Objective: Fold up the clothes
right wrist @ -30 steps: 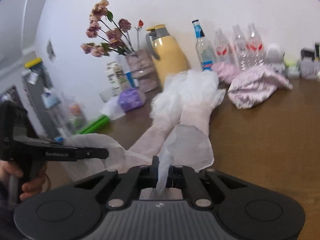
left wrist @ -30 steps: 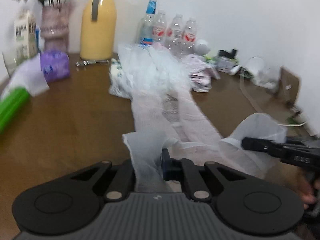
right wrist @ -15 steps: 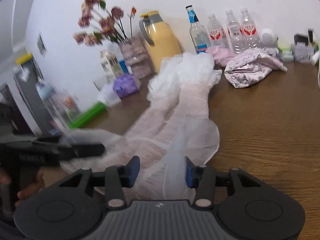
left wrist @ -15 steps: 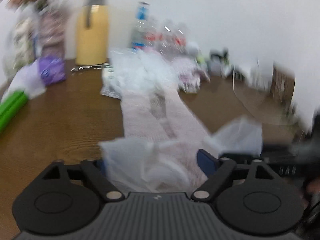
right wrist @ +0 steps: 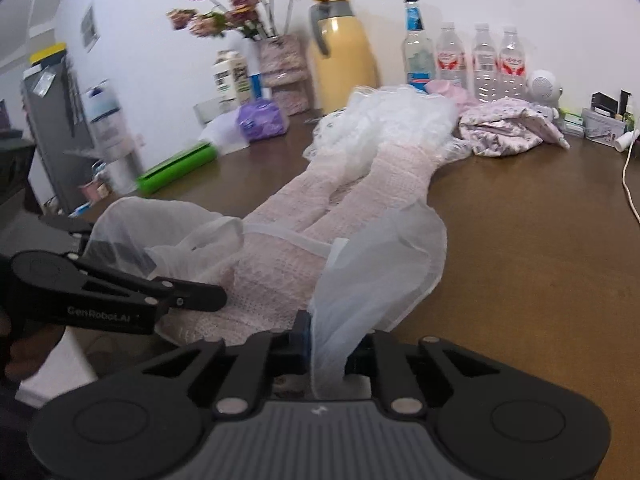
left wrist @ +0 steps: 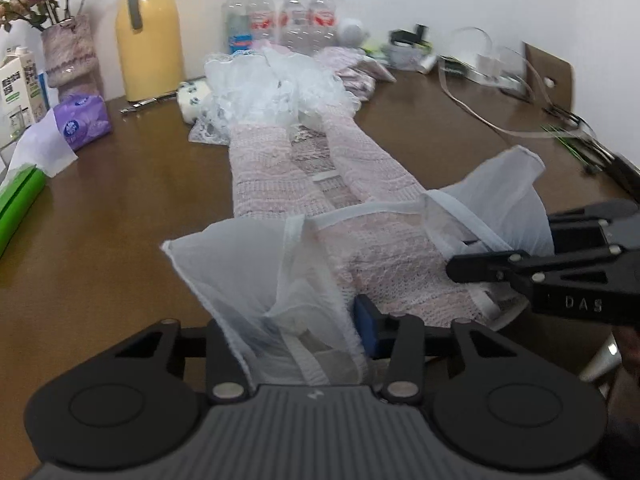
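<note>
Sheer white sleeves of the pink lace dress [left wrist: 276, 184], near table [left wrist: 100, 216] edge, are pinched by left gripper [left wrist: 296, 332] and right gripper [right wrist: 324, 350]; even tension is advised.

Garment [left wrist: 320, 184] lies on table [left wrist: 120, 208]; 4 bottles [left wrist: 280, 16] behind, thermos [left wrist: 150, 36] left.

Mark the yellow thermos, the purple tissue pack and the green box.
yellow thermos [left wrist: 150, 48], left wrist view, middle of its body.
purple tissue pack [left wrist: 84, 122], left wrist view, front face.
green box [right wrist: 178, 168], right wrist view, its long side.
</note>
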{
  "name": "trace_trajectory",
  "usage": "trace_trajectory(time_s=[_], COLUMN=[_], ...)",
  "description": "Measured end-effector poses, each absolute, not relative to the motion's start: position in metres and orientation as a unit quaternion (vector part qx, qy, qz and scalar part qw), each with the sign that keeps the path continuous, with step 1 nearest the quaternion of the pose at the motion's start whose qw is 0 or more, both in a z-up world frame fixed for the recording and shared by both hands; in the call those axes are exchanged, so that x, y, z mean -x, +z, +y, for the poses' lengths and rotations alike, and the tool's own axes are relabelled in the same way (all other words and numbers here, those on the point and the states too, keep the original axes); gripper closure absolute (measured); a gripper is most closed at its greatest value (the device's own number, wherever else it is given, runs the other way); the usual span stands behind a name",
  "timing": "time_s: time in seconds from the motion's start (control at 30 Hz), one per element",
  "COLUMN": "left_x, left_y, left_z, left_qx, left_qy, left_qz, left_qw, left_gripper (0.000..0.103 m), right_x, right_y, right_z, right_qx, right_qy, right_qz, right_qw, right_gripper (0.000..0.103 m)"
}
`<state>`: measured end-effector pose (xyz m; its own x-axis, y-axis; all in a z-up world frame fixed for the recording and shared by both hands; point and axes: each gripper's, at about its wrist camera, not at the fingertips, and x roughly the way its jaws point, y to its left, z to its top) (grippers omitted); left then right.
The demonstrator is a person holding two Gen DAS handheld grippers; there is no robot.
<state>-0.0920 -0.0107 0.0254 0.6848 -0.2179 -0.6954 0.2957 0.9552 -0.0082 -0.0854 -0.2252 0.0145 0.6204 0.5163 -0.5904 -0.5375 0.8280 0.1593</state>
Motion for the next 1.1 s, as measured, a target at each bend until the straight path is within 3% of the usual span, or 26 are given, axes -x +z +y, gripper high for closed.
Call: trace_trajectory(time_s=[0.07, 0.13, 0.17, 0.2, 0.23, 0.3, 0.53, 0.67, 0.83, 1.03, 1.1], left_x=[0.104, 0.115, 0.118, 0.121, 0.123, 0.13, 0.148, 0.17, 0.172, 0.17, 0.172], left_y=[0.028, 0.031, 0.033, 0.036, 0.039, 0.045, 0.048, 0.05, 0.046, 0.047, 0.047], left_z=[-0.001, 0.01, 0.014, 0.017, 0.021, 0.023, 0.021, 0.031, 0.008, 0.018, 0.023], left_qx=[-0.028, -0.001, 0.013, 0.026, 0.039, 0.041, 0.037, 0.074, 0.036, 0.024, 0.019], left_qy=[-0.138, -0.135, -0.127, -0.117, -0.106, -0.093, -0.063, -0.125, -0.205, -0.236, -0.234], left_qz=[0.361, 0.349, 0.341, 0.332, 0.323, 0.296, 0.255, 0.203, 0.162, 0.168, 0.169], left_qw=[0.922, 0.927, 0.931, 0.936, 0.94, 0.95, 0.964, 0.968, 0.965, 0.957, 0.957], left_gripper=[0.047, 0.045, 0.045, 0.045, 0.045, 0.043, 0.04, 0.04, 0.04, 0.036, 0.035], right_x=[0.103, 0.113, 0.115, 0.116, 0.116, 0.116, 0.081, 0.069, 0.055, 0.05, 0.057], right_y=[0.024, 0.037, 0.045, 0.052, 0.058, 0.065, 0.027, 0.016, 0.015, 0.032, 0.051], right_z=[-0.232, -0.242, -0.246, -0.248, -0.246, -0.233, -0.154, -0.155, -0.18, -0.224, -0.229], right_qx=[0.03, 0.034, 0.03, 0.025, 0.022, 0.021, 0.054, 0.019, -0.05, -0.14, -0.132], right_qy=[0.296, 0.296, 0.295, 0.297, 0.305, 0.336, 0.36, 0.356, 0.376, 0.407, 0.414], right_qz=[0.304, 0.274, 0.258, 0.244, 0.232, 0.219, 0.294, 0.319, 0.356, 0.367, 0.34], right_qw=[0.905, 0.914, 0.919, 0.923, 0.923, 0.916, 0.884, 0.878, 0.854, 0.824, 0.834], right_gripper=[0.064, 0.063, 0.07, 0.089, 0.097, 0.098, 0.098, 0.098, 0.098, 0.076, 0.063])
